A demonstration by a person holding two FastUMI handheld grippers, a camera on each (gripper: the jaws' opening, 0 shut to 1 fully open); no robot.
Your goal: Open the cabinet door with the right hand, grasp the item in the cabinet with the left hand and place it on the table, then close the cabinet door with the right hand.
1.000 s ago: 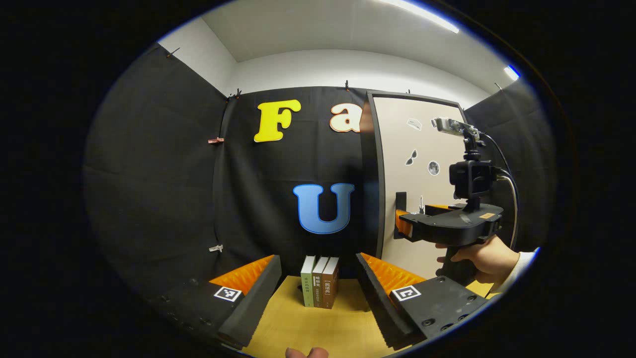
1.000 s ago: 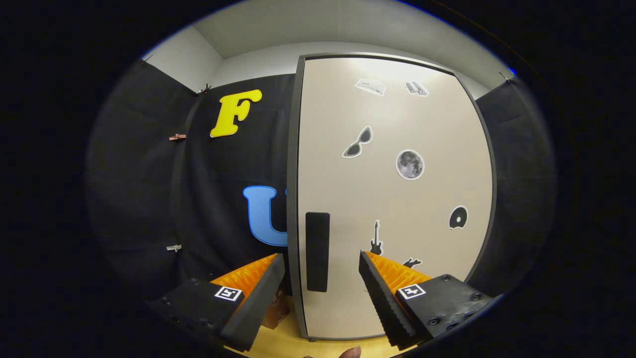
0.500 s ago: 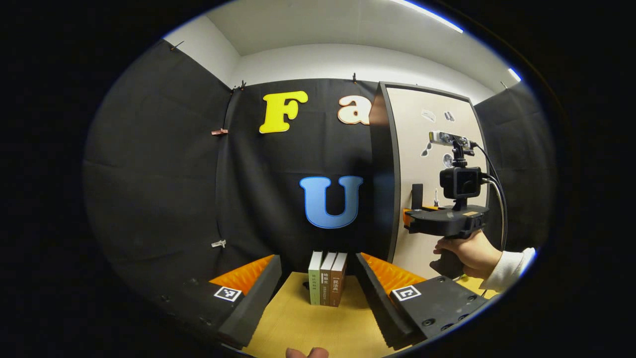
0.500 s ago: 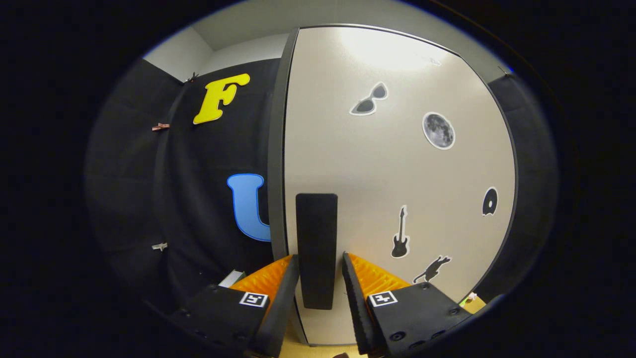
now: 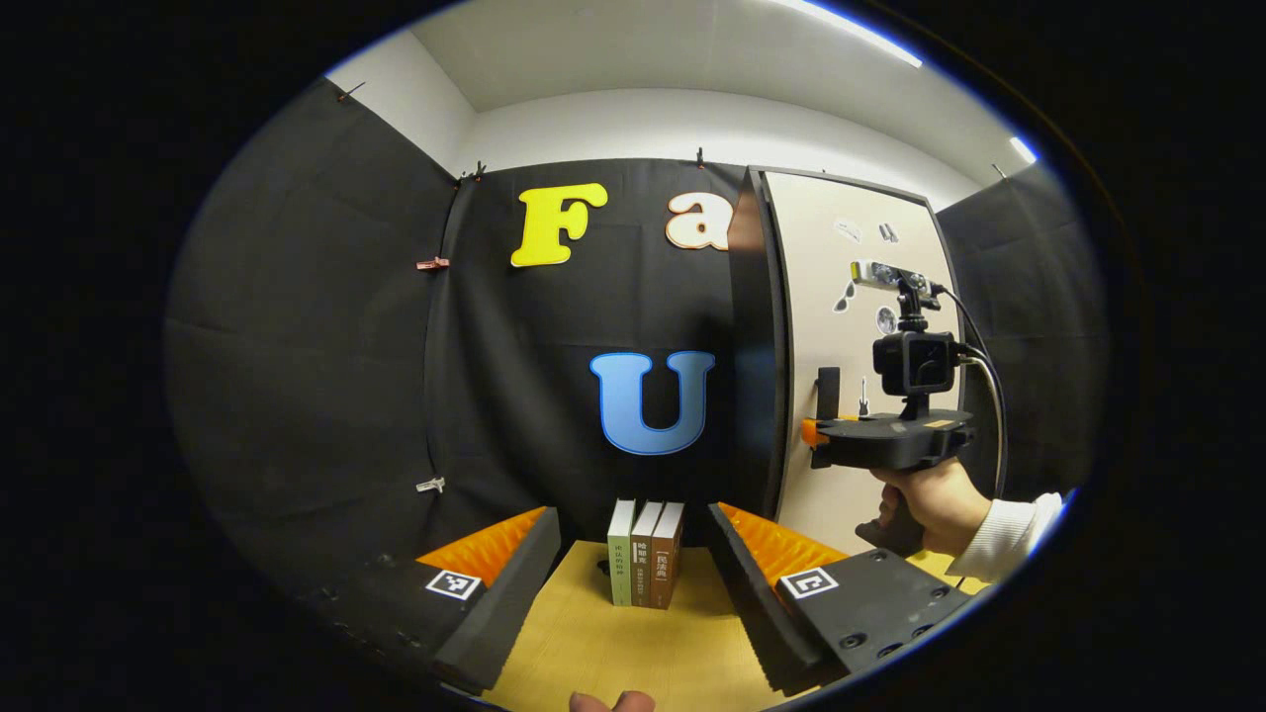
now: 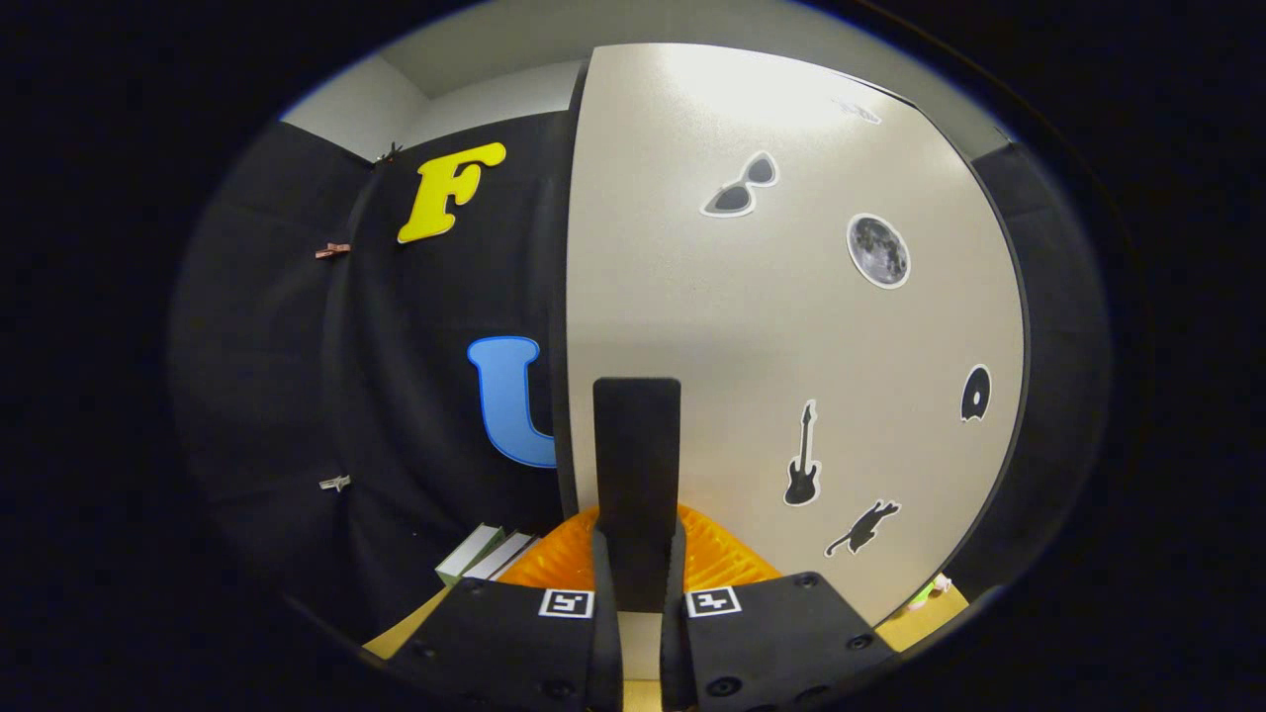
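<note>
Right gripper [image 6: 639,554] fingers clamped on cabinet door [image 6: 791,326] handle [image 6: 637,465].

A tall cabinet door [image 6: 781,326] with a beige face and dark frame is seen upright, at the right side of the table [image 5: 613,643]. Black stickers are scattered across the face. A black vertical handle [image 6: 637,465] is mounted near the door's left edge, low down, and is pinched between the right gripper [image 6: 639,569] fingers.
</note>
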